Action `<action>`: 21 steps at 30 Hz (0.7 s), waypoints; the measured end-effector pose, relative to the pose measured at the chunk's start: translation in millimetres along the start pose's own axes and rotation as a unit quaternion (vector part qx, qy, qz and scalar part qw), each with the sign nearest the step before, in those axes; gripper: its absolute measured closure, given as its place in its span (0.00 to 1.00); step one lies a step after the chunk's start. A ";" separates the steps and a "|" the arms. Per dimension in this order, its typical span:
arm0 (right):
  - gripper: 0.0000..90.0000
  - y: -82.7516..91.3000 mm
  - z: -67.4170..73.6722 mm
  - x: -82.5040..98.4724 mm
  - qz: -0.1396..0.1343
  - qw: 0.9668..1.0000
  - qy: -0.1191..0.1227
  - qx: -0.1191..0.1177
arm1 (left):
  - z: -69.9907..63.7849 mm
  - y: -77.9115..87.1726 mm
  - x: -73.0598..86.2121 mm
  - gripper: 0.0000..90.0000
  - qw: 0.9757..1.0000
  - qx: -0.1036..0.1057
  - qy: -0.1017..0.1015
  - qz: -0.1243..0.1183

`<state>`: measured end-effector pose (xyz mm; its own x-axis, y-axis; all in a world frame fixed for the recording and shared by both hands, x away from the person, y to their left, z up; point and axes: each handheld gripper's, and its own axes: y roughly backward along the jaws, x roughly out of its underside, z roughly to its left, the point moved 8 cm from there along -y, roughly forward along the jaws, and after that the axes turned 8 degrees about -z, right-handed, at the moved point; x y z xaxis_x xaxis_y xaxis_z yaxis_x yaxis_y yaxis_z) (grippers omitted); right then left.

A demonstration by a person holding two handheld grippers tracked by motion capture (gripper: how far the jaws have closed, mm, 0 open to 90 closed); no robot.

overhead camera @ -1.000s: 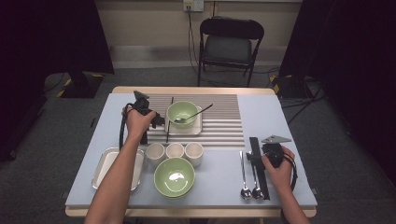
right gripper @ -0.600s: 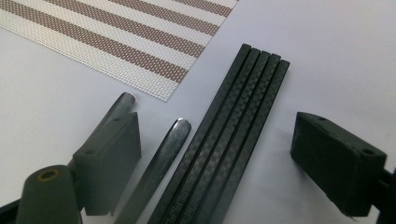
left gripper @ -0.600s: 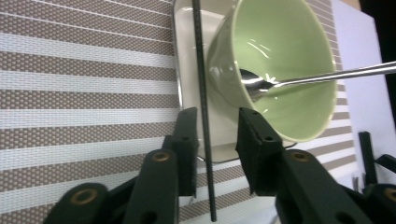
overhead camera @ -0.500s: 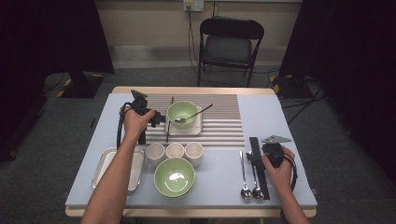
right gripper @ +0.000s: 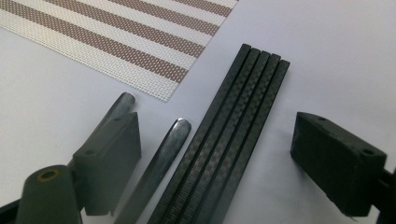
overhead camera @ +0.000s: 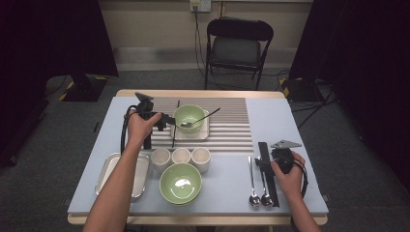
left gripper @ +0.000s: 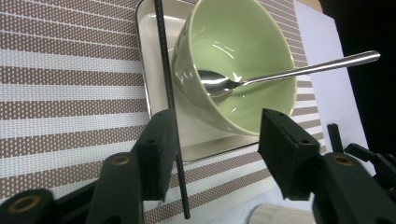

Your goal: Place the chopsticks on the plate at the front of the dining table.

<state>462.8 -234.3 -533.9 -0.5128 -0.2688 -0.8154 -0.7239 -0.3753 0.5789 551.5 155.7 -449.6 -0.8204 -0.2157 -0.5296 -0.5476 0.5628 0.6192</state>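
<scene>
Left gripper [left gripper: 212, 140]: jaws just been opening, now apart; thin black chopstick [left gripper: 169, 93] lies free on striped mat beside light green ceramic bowl [left gripper: 236, 60]. Right gripper [right gripper: 215, 154]: jaws wide apart over black chopstick bundle [right gripper: 229, 135] on tabletop.

I see a black folding chair [overhead camera: 239, 46] behind the table [overhead camera: 285, 121], against a cream wall [overhead camera: 154, 29] with an outlet [overhead camera: 200, 5] and hanging cables. Grey carpet floor [overhead camera: 63, 140]. Dark curtains [overhead camera: 58, 38] flank both sides. Lighting falls evenly from overhead.
</scene>
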 end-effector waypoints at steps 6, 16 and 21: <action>0.17 0.0 0.0 0.0 0.000 1.000 -0.001 0.000 | -3.0 2.5 0.4 0.42 1.000 -0.002 -0.013 -0.006; 0.17 0.0 0.1 0.0 0.000 1.000 0.000 0.000 | -8.0 6.1 5.0 0.34 0.999 0.003 -0.050 -0.005; 0.17 0.1 0.2 -0.1 0.001 1.000 -0.001 0.000 | -6.6 7.0 8.9 0.35 0.998 0.000 -0.058 0.001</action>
<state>462.7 -234.2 -533.8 -0.5153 -0.2680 -0.8140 -0.7225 -0.3749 0.5808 539.3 152.4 -446.2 -0.7966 -0.1202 -0.5924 -0.5464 0.5624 0.6206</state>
